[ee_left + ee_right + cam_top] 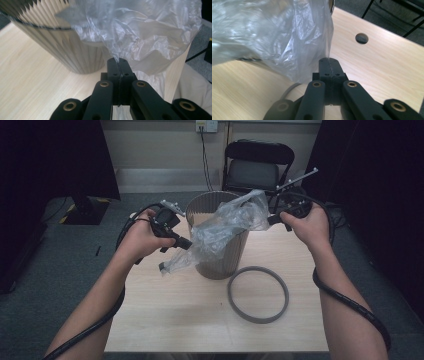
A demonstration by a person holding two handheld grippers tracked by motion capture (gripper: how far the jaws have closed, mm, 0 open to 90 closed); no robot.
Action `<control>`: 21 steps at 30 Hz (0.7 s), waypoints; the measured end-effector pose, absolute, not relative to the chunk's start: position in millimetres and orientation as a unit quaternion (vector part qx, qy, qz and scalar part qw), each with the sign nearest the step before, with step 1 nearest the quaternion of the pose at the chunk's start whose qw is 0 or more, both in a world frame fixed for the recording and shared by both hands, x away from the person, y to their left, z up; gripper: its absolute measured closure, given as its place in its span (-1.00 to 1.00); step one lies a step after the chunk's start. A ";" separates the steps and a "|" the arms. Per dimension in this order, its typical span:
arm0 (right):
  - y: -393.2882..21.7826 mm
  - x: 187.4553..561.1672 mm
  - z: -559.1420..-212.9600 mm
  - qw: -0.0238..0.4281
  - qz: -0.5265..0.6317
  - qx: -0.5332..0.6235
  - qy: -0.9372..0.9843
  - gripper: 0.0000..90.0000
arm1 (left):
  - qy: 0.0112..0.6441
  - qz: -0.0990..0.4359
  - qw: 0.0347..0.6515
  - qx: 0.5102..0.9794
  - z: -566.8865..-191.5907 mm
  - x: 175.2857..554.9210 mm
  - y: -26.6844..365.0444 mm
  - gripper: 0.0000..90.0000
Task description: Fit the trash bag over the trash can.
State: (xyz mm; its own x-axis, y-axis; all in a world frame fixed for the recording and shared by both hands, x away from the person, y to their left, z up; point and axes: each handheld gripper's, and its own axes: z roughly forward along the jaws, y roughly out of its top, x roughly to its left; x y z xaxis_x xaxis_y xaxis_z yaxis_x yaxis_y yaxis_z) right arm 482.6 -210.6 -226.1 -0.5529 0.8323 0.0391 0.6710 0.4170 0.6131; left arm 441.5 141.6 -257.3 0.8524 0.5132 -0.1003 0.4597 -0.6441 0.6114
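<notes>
Grey carpet floor, dark drapes either side, a black folding chair (257,165) against the far wall beneath a wall socket. Light wood table (190,320) in the middle.

Ribbed grey-brown wastebasket (220,262) upright near the table's far edge. Grey ring (258,294) flat on the tabletop just beside the basket's base, on its near right; whether they touch, cannot tell.

Clear plastic bag (225,227) crumpled, stretched across the basket's mouth and draping down its front left side. Held up off the table between the two tongs.

Left gripper (187,244) at the basket's left, jaws clenched together on a pinch of bag film; the left gripper view shows plastic rising straight out from between the closed tips (120,62), ribbed basket wall behind.

Right gripper (272,219) above the basket's far right rim, jaws likewise clenched on the bag's other edge; the right gripper view shows film caught at the tips (329,61). Round hole (361,38) in the tabletop beyond.

Cables trail from both grippers along the forearms.
</notes>
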 end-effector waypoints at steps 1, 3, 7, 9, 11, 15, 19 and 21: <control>-210.8 483.8 -229.7 0.134 0.292 0.453 0.831 1.00 | 0.269 0.042 0.323 0.907 -259.7 442.2 141.9 1.00; -210.8 485.3 -233.0 0.134 0.290 0.454 0.831 1.00 | 0.272 0.041 0.321 0.906 -261.5 443.1 142.9 1.00; -207.4 494.0 -244.7 0.126 0.287 0.452 0.835 1.00 | 0.279 0.041 0.306 0.909 -270.2 449.0 147.5 1.00; -206.7 496.0 -246.7 0.124 0.285 0.452 0.836 1.00 | 0.281 0.041 0.306 0.909 -271.7 449.7 148.5 1.00; -205.0 502.4 -254.6 0.116 0.284 0.452 0.838 1.00 | 0.286 0.034 0.314 0.905 -276.4 450.5 149.7 1.00; -201.7 503.2 -258.7 0.115 0.286 0.449 0.839 1.00 | 0.282 0.044 0.331 0.899 -274.3 446.7 150.8 0.96; -203.7 495.1 -247.5 0.126 0.301 0.445 0.834 1.00 | 0.290 0.071 0.371 0.879 -263.3 439.4 153.5 0.26; -204.9 489.7 -241.1 0.133 0.312 0.443 0.830 0.86 | 0.296 0.076 0.378 0.874 -257.1 435.8 153.3 0.17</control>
